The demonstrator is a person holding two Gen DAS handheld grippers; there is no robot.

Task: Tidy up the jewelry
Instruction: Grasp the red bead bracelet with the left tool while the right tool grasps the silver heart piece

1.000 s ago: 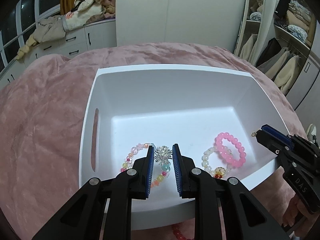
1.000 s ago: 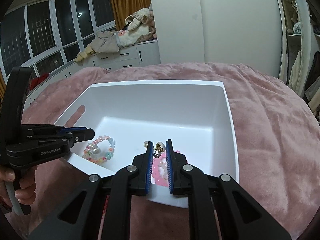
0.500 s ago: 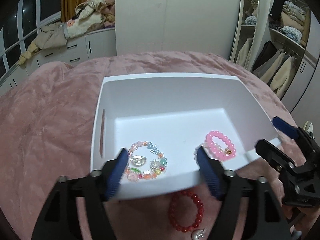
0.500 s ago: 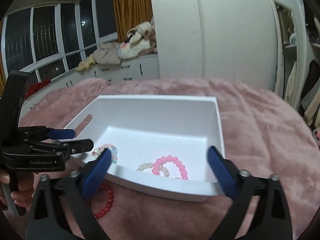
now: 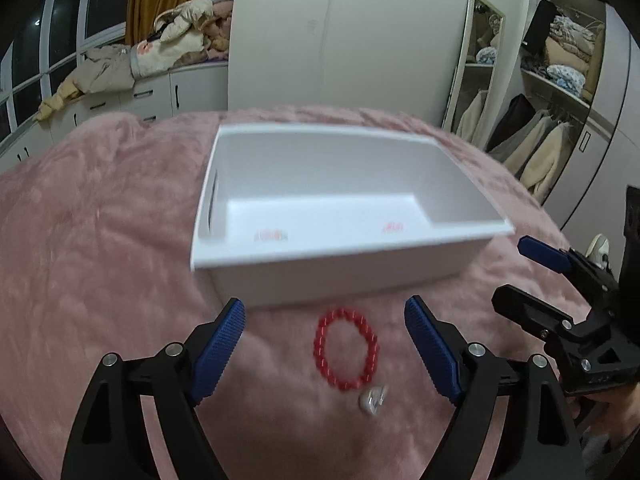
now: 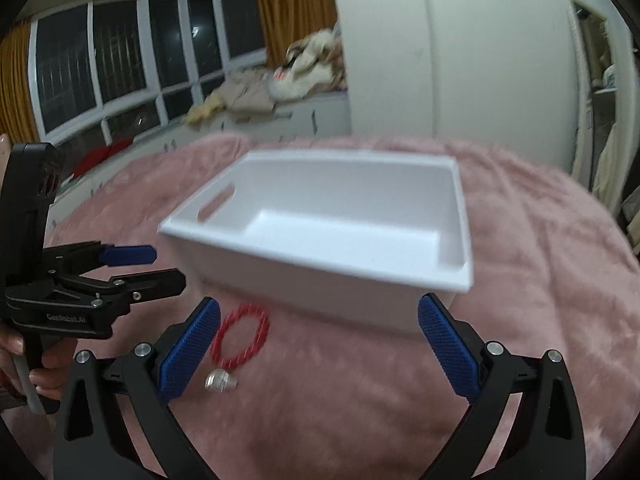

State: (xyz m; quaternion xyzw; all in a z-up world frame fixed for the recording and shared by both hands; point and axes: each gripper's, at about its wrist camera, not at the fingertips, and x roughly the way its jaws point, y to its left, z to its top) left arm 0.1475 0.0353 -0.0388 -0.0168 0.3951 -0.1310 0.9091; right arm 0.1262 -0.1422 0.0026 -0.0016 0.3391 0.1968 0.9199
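Red bracelet: a ring of red beads is lying flat on the pink bed cover, sitting between the spread jaws of the left gripper and touched by neither pad; in the right wrist view it is lying just beyond the left-hand pad.
Silver charm: a small pale piece is resting on the cover just beside the bracelet, on the side nearer the jaws.
White bin: the open-topped box is sitting on the cover just beyond the bracelet and ahead of both sets of jaws; blurred specks of pink and pale beads are showing over its near wall.
Left gripper: its jaws have just been opening and are standing wide, gripping nothing.
Right gripper: its jaws are standing fully apart and empty, framing the bin's near corner, with no pad touching it.
Hand: a person's fingers are wrapping the left gripper's handle.
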